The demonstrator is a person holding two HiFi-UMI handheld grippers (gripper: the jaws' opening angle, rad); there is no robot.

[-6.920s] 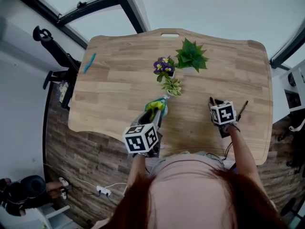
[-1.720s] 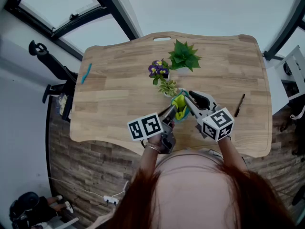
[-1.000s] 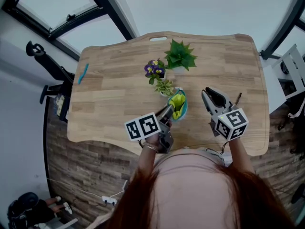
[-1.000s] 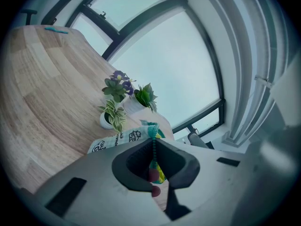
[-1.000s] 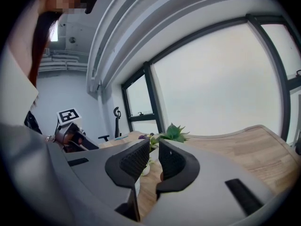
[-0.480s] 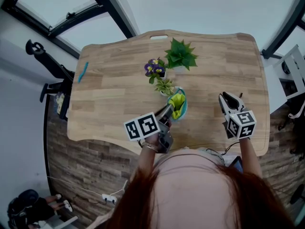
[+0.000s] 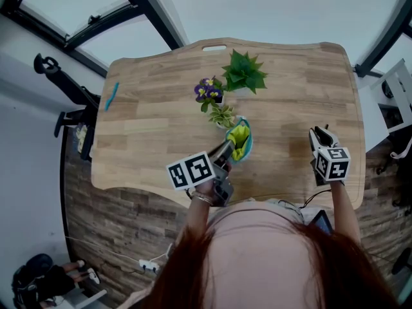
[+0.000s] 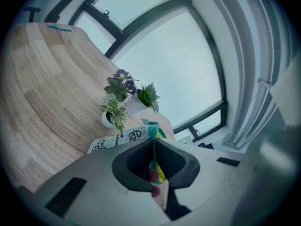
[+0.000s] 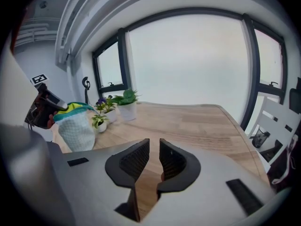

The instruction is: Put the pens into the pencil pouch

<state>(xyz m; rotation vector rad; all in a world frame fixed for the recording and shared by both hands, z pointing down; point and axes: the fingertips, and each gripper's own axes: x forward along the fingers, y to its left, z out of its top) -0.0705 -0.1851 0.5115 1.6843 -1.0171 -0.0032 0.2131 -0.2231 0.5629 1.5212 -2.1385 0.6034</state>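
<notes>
My left gripper [image 7: 225, 152] is shut on the zipper edge of the pencil pouch [image 7: 239, 141] and holds it upright over the middle of the table, mouth open, yellow lining showing. In the left gripper view the teal zipper edge [image 8: 153, 142] is pinched between the pads. My right gripper [image 7: 320, 136] is low over the table's right side, its jaws a narrow slit apart with only wood showing between them [image 9: 154, 147]. The dark pen that lay there is hidden under it. A teal pen [image 7: 111, 96] lies at the far left edge.
Three small potted plants stand behind the pouch: a green one [image 7: 243, 74], a purple-flowered one [image 7: 207, 90] and a variegated one [image 7: 223, 116]. The table's right edge [image 7: 360, 153] is close to my right gripper. Windows surround the table.
My right gripper has swung from beside the pouch out to the right and down toward the table's right side. The left gripper and pouch have stayed put.
</notes>
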